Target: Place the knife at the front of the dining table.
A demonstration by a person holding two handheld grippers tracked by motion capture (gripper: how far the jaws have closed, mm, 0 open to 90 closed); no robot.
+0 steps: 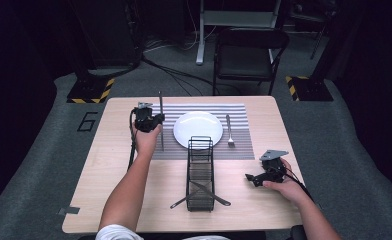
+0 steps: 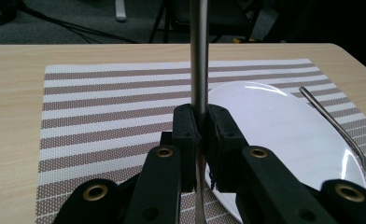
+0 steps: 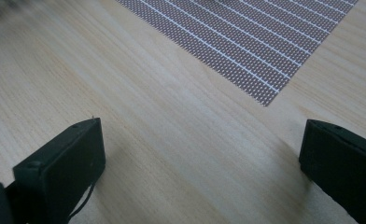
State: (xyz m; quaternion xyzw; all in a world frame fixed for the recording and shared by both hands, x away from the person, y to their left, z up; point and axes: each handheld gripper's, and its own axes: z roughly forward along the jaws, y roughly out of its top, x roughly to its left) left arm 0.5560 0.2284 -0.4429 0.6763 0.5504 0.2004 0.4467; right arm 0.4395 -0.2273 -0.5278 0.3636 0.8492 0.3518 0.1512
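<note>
My left gripper (image 1: 153, 121) (image 2: 200, 128) is shut on a long metal utensil (image 1: 161, 131) (image 2: 199, 56), gripping it near the middle. The utensil runs front to back over the left part of the striped placemat (image 1: 239, 111) (image 2: 102, 107), just left of the white plate (image 1: 198, 129) (image 2: 274, 135). Whether it touches the mat I cannot tell. A fork (image 1: 229, 131) (image 2: 335, 130) lies on the mat to the right of the plate. My right gripper (image 1: 250, 180) (image 3: 202, 158) stands open low over the bare table at the right front, near the mat's corner (image 3: 246, 51), with nothing between its jaws.
A black wire basket (image 1: 200, 150) stands in front of the plate at the table's middle. Two utensils (image 1: 204, 192) lie crossed in its near end. A folding chair (image 1: 249, 55) stands beyond the far table edge.
</note>
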